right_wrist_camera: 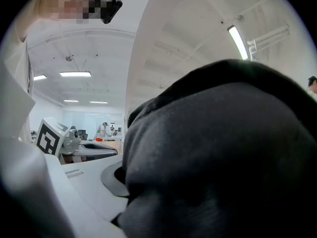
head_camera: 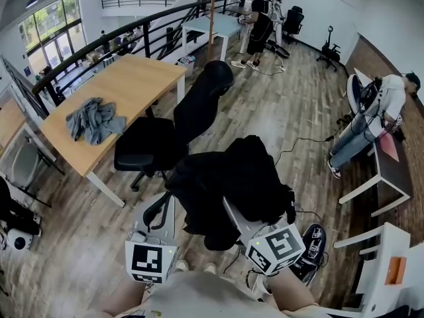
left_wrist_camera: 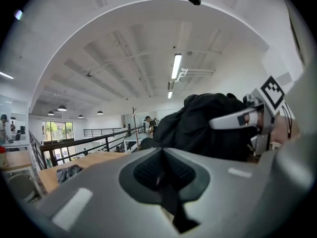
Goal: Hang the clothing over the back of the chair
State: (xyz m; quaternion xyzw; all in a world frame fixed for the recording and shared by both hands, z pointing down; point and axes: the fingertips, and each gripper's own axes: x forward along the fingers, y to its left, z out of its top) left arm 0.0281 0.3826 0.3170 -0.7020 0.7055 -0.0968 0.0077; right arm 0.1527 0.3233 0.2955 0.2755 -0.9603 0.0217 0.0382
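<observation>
Head view: the black clothing (head_camera: pixel 232 177) is hanging bunched in the air between the two claws. It is sitting near the black chair (head_camera: pixel 199 105) and is not yet touching it.
Bench (head_camera: pixel 142 78): it is standing at the left beyond the chair and carrying a crumpled grey garment (head_camera: pixel 93 121). Neither seems to be taking part in this step.
Left claw (head_camera: pixel 162 211): it is sitting clenched, with its pads meeting in the left gripper view and no cloth plainly between them. A dark seam is running down from the pads, and I cannot tell whether it is fabric. The claw is pointing along the bundle's left edge.
Chair back: it is rising up and to the right from the seat, with its top edge lying bare.
Clothing, close up: it is filling most of the right gripper view as a thick, dark, rounded fold.
Right claw (head_camera: pixel 232 211): it is grasping that fold and looks to be carrying the whole bundle alone.
Step in hand, as I am judging it: the person is bringing the bundle to the chair back.
Doing it well: the bundle should be travelling higher than the top edge. The left claw should be opening and taking a free edge to spread the cloth. The cloth should be settling with similar lengths falling on either side of the back, and the right claw should be letting go only once it is resting there.
</observation>
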